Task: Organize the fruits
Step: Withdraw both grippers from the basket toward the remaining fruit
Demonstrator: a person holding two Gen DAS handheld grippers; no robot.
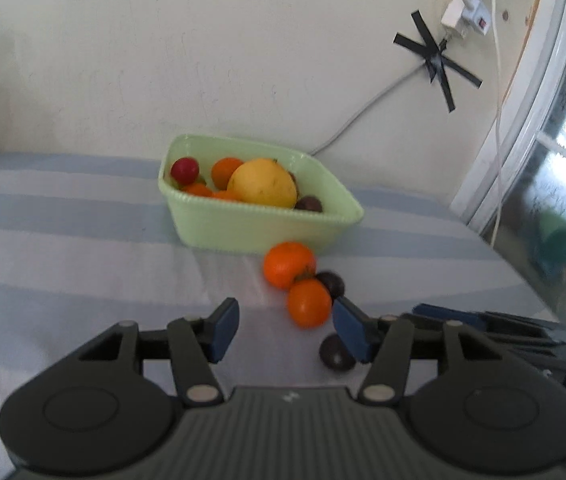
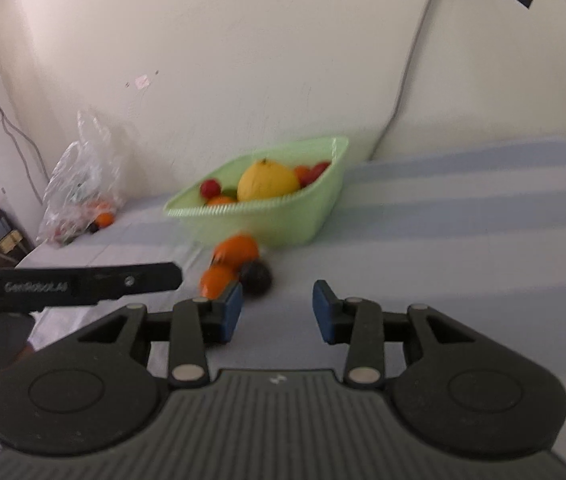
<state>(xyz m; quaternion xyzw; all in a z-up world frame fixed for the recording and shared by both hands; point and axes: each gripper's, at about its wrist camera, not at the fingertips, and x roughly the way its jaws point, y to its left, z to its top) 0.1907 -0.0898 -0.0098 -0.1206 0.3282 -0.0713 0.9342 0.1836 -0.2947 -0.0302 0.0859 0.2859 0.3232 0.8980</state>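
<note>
A pale green basket [image 1: 243,232] [image 2: 307,220] stands on the striped cloth by the wall, holding a big yellow fruit [image 1: 263,182] [image 2: 269,182], oranges and small red fruits. In front of it lie two oranges [image 1: 289,264] [image 1: 308,304] [image 2: 239,250] [image 2: 215,280] and a dark round fruit [image 1: 332,283] [image 2: 257,276]. Another dark fruit [image 1: 335,354] lies under the left gripper's right finger. My left gripper [image 1: 287,328] is open, with nothing between its pads; the near orange sits just beyond them. My right gripper [image 2: 277,312] is open and empty too, just right of the fruits.
A clear plastic bag [image 2: 83,192] with more fruit lies at the table's far left by the wall. A grey cable [image 1: 363,116] runs down the wall behind the basket. The other gripper's black body [image 2: 75,284] [image 1: 503,332] shows at each view's side. A window frame [image 1: 523,120] stands to the right.
</note>
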